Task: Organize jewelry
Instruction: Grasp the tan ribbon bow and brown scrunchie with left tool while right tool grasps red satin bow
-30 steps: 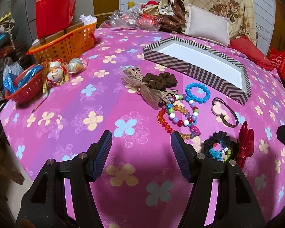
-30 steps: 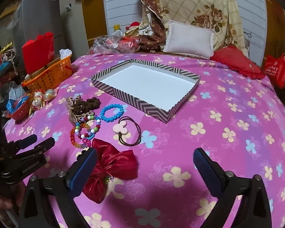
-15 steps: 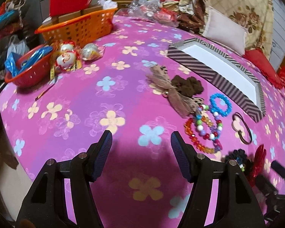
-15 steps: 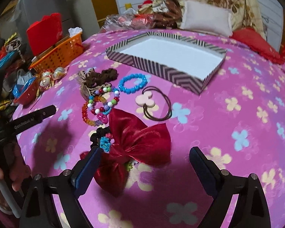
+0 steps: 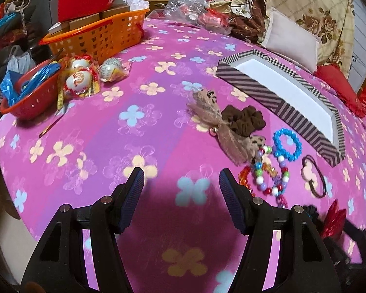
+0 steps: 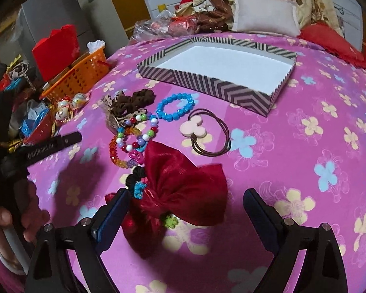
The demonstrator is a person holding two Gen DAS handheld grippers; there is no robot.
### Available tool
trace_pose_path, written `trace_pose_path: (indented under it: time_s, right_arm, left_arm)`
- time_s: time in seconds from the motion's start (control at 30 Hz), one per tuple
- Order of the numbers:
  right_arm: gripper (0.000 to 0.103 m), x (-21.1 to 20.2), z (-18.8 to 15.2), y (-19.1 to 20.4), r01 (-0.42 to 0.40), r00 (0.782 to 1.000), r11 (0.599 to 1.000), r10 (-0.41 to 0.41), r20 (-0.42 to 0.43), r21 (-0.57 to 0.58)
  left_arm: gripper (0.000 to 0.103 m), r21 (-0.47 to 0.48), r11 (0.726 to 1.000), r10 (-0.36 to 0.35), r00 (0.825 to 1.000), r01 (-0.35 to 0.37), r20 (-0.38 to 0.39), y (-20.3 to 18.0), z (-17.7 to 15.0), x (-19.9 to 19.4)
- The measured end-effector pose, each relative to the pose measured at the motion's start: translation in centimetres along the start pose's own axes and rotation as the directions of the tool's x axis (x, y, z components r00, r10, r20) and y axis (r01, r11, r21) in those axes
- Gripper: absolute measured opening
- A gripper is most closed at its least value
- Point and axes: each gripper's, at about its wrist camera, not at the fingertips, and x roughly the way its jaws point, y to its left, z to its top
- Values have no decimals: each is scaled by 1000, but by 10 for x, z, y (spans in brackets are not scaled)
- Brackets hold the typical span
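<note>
Right hand-held gripper (image 6: 185, 210) is spread around the red bow (image 6: 183, 188) on the table (image 6: 305, 171); contact apparently not made. Centre on the knot before closing. Left hand-held gripper (image 5: 181, 183) spread, empty.

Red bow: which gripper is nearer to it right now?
Right. The right gripper is open with the red bow between its fingers; the left gripper is open over bare cloth, off to the bow's left.

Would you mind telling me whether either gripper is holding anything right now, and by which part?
Nothing is held. The left gripper is open over bare cloth, and the right gripper is open with the red bow lying between its fingers, not clamped.
</note>
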Motion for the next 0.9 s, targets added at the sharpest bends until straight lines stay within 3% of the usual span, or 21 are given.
trace_pose_path:
  time_s: [0.3, 0.4, 0.5, 0.63, 0.8, 0.9]
  right_arm:
    - [93, -2, 1, -5, -15, 1000, 1000, 15, -4, -14]
    - [93, -1, -1, -4, -17, 1000, 1000, 17, -11, -21]
    - [93, -1, -2, -5, -20, 1000, 1000, 20, -11, -17]
    - [93, 4, -3, -2, -31, 999, 999, 31, -16, -10]
    - [93, 6, -3, 8, -27, 1000, 1000, 27, 6, -14]
    - [93, 6, -1, 12, -35, 999, 999, 35, 25, -10]
  left_arm:
    - [64, -92, 994, -70, 994, 62, -86, -12, 54, 32]
    - [66, -137, 989, -74, 988, 55, -134, -17, 66, 53]
    - [66, -108, 994, -32, 985, 14, -169, -26, 66, 73]
    - [66, -51, 999, 3, 990, -10, -138, -36, 61, 78]
    - [66, -62, 998, -20, 989, 11, -144, -36, 62, 84]
    - [53, -52, 999, -25, 990, 18, -136, -38, 64, 85]
